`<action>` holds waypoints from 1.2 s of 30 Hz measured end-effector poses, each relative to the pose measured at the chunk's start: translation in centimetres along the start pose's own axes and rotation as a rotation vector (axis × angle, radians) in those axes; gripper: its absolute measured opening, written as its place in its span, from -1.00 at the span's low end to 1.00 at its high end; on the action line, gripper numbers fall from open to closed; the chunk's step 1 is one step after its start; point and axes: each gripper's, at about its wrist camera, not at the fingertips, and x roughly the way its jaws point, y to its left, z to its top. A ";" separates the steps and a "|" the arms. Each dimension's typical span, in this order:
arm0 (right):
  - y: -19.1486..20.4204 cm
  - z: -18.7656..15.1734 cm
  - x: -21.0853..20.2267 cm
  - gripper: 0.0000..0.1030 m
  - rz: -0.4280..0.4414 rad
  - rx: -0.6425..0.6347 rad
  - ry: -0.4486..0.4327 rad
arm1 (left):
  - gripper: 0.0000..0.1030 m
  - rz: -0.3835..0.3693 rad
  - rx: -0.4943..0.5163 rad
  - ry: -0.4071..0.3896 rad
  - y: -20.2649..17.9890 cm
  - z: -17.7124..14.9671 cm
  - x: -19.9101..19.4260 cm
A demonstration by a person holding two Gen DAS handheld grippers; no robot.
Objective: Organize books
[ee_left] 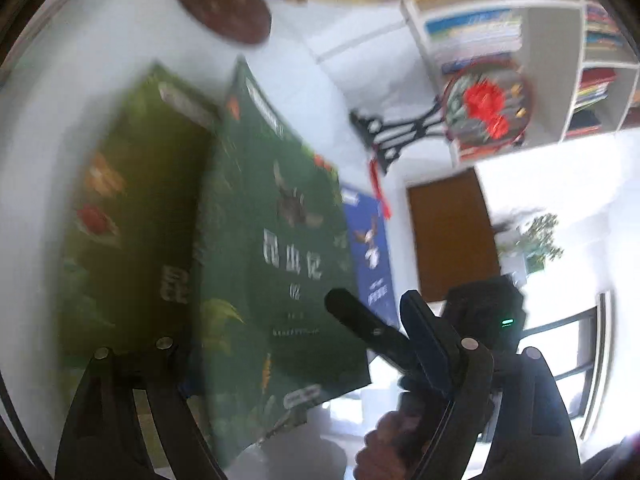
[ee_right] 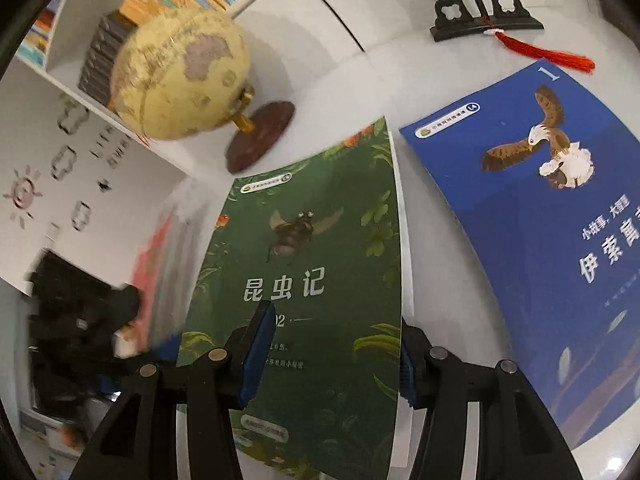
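In the right wrist view my right gripper [ee_right: 332,344] is shut on a green insect book [ee_right: 304,264], held by its lower part above the white table [ee_right: 328,80]. A blue eagle book [ee_right: 560,220] lies flat to its right. In the left wrist view my left gripper [ee_left: 276,360] holds a second green book [ee_left: 132,216], whose lower edge goes down between my fingers. The first green book [ee_left: 276,248] stands beside it, with the right gripper's fingers [ee_left: 360,320] on it. The blue book [ee_left: 372,248] shows behind.
A yellow globe [ee_right: 176,76] on a brown base stands at the back left of the table. A black fan stand with a red tassel [ee_right: 484,16] is at the back right. White shelves with books [ee_left: 480,36] stand behind. A brown door [ee_left: 452,236] is beyond.
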 end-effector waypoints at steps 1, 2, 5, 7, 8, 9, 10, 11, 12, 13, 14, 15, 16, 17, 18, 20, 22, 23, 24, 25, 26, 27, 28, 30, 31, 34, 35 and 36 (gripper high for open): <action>0.0 -0.1 0.1 0.03 0.014 0.005 0.004 | 0.56 0.028 0.017 -0.005 -0.2 -0.1 0.2; 0.1 -0.3 0.0 0.03 0.005 -0.006 0.001 | 0.48 0.049 0.033 -0.012 -0.5 -0.2 0.3; 1.4 -0.5 -0.5 0.03 -0.047 -0.089 -0.016 | -0.11 0.156 0.075 -0.003 -0.8 0.0 0.1; 2.4 -0.6 -0.7 0.03 -0.066 -0.156 -0.026 | -0.37 0.219 0.105 0.007 -0.8 0.2 -0.1; 2.7 -0.6 -0.7 0.03 -0.072 -0.177 -0.022 | -0.50 0.255 0.119 0.007 -0.9 0.2 -0.1; 2.9 -0.7 -0.4 0.03 -0.085 -0.199 -0.015 | -0.53 0.287 0.138 0.004 -1.3 0.2 0.0; 2.9 -0.8 -0.1 0.03 -0.097 -0.211 -0.010 | -0.53 0.304 0.151 0.003 -1.4 0.2 0.1; 3.0 -0.9 0.2 0.03 -0.121 -0.229 -0.003 | -0.53 0.326 0.170 0.002 -1.7 0.1 0.2; 3.2 -1.1 0.5 0.03 -0.145 -0.252 0.000 | -0.53 0.352 0.207 -0.001 -2.3 -0.3 0.3; 3.6 -1.3 0.6 0.03 -0.168 -0.278 -0.003 | -0.54 0.366 0.237 -0.006 -2.7 -0.6 0.3; 4.1 -1.3 0.8 0.03 -0.183 -0.301 -0.008 | -0.61 0.371 0.253 -0.014 -2.9 -0.9 0.1; 4.7 -1.4 0.8 0.03 -0.199 -0.333 -0.017 | -0.61 0.370 0.259 -0.021 -3.0 -1.1 -0.2; 5.2 -1.6 0.6 0.03 -0.214 -0.360 -0.028 | -0.61 0.356 0.252 -0.014 -2.9 -1.1 -0.4; 5.4 -1.5 0.5 0.03 -0.217 -0.371 -0.034 | -0.60 0.353 0.248 -0.010 -2.7 -1.1 -0.5; 5.3 -1.5 0.3 0.05 -0.210 -0.371 -0.034 | -0.60 0.359 0.251 -0.007 -2.7 -1.2 -0.4; 4.8 -1.2 0.6 0.05 -0.207 -0.349 -0.020 | -0.59 0.391 0.259 0.008 -2.4 -1.2 -0.2; 4.4 -1.3 0.9 0.04 -0.235 -0.342 -0.003 | -0.39 0.429 0.239 0.016 -1.9 -1.1 -0.4; 4.5 -1.3 0.9 0.04 -0.240 -0.339 0.002 | -0.37 0.443 0.236 0.006 -1.8 -1.1 -0.8; 4.3 -1.4 0.7 0.04 -0.247 -0.326 0.012 | -0.36 0.483 0.235 -0.008 -1.7 -1.2 -1.3; 4.1 -1.4 0.6 0.04 -0.258 -0.303 0.027 | -0.36 0.521 0.243 -0.017 -1.9 -1.3 -1.6; 3.9 -1.5 0.4 0.04 -0.285 -0.284 0.036 | -0.35 0.582 0.277 -0.026 -2.3 -1.6 -2.3; 3.9 -1.6 0.2 0.04 -0.316 -0.279 0.042 | -0.35 0.603 0.297 -0.031 -2.6 -1.7 -2.7; 3.9 -1.8 -0.5 0.04 -0.342 -0.277 0.040 | -0.35 0.618 0.321 -0.036 -3.2 -2.1 -3.4; 4.3 -1.8 -1.8 0.04 -0.343 -0.263 0.029 | -0.35 0.629 0.366 -0.049 -5.1 -3.0 -4.8; 4.9 -1.8 -2.8 0.04 -0.341 -0.260 0.020 | -0.33 0.629 0.389 -0.056 -6.1 -3.5 -5.4; 7.2 -1.9 -5.3 0.04 -0.384 -0.293 -0.015 | -0.26 0.647 0.466 -0.101 -9.7 -4.9 -7.6; 8.3 -2.0 -6.4 0.04 -0.404 -0.306 -0.031 | -0.24 0.645 0.486 -0.124 -11.0 -5.4 -8.8; 9.2 -2.1 -7.4 0.04 -0.416 -0.309 -0.040 | -0.20 0.636 0.492 -0.142 -12.2 -5.9 -9.8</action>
